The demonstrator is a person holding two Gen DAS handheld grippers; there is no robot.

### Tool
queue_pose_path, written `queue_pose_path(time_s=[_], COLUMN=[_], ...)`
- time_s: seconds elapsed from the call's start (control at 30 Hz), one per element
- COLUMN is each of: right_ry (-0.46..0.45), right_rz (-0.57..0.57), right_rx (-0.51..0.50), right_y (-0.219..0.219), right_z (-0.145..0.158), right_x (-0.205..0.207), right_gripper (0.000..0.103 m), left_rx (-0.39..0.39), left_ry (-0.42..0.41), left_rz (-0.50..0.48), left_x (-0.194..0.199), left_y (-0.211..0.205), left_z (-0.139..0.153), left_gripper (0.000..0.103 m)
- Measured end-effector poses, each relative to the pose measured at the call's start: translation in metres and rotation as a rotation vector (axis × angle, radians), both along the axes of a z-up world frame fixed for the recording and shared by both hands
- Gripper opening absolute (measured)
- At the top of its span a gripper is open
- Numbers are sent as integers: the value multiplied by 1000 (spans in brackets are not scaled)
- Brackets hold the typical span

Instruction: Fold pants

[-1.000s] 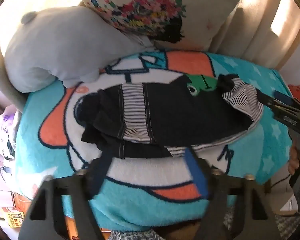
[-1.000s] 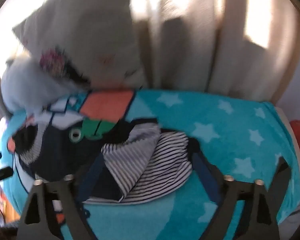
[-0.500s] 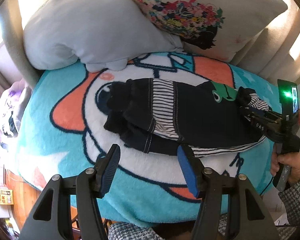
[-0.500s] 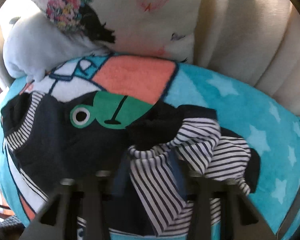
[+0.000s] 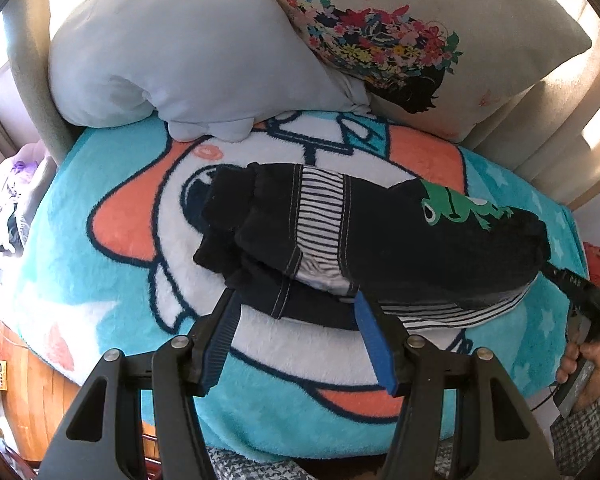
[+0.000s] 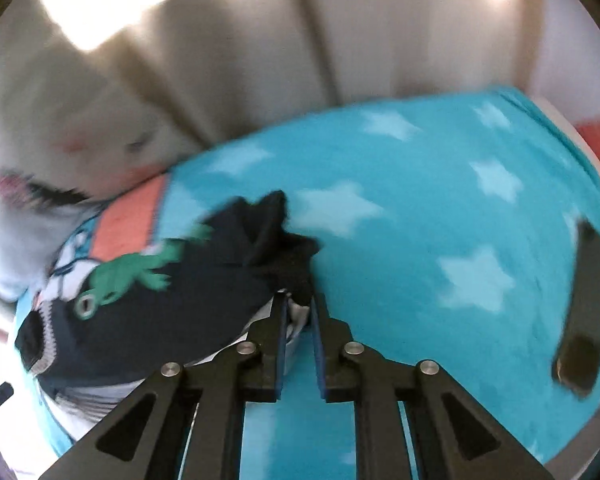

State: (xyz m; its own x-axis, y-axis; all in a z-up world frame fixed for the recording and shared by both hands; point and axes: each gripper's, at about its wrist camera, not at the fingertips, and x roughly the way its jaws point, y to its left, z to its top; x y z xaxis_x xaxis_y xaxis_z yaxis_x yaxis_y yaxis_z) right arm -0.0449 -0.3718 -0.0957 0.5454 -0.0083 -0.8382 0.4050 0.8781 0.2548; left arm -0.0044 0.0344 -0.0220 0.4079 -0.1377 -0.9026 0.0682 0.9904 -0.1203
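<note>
Dark navy pants (image 5: 400, 248) with striped panels and a green frog patch lie crosswise on a cartoon blanket (image 5: 112, 280). My left gripper (image 5: 296, 312) stands open just above the pants' near hem, one blue pad (image 5: 374, 344) on either side of it, neither pressing. My right gripper (image 6: 300, 304) is at the pants' right end (image 6: 284, 256). Its jaws are closing and stand narrow, with a bunch of striped and dark cloth pinched between the pads. In the left wrist view the right gripper (image 5: 568, 280) reaches into that end from the right edge.
A grey plush cushion (image 5: 180, 52) and a floral pillow (image 5: 420, 32) lean on the beige sofa back behind the pants. A person's hand (image 5: 584, 364) grips the right tool's handle. The blanket drops off at the front, with wooden floor (image 5: 20, 384) at the left.
The right gripper's jaws went from wide open to nearly together on the pants' right end, and its view swung right. The left gripper came nearer to the near hem.
</note>
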Motion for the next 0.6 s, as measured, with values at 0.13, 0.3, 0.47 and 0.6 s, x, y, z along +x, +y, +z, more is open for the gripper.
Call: queue_pose_path(time_s=[0.13, 0.3, 0.47, 0.6], right_ry=[8, -75, -219, -87], right_rz=[-68, -125, -59, 50], right_rx=[20, -33, -95, -42], right_y=[-22, -33, -3, 19], right_z=[-2, 28, 53, 36], right_x=[-18, -42, -41, -21], right_gripper=[26, 40, 75, 68], left_rx=[18, 30, 29, 38], left_ry=[4, 8, 15, -1], left_rz=[-5, -8, -24, -33], left_x=[1, 2, 2, 2], left_y=[-2, -3, -10, -12], left_z=[-1, -4, -11, -8], left_gripper=[59, 59, 59, 59])
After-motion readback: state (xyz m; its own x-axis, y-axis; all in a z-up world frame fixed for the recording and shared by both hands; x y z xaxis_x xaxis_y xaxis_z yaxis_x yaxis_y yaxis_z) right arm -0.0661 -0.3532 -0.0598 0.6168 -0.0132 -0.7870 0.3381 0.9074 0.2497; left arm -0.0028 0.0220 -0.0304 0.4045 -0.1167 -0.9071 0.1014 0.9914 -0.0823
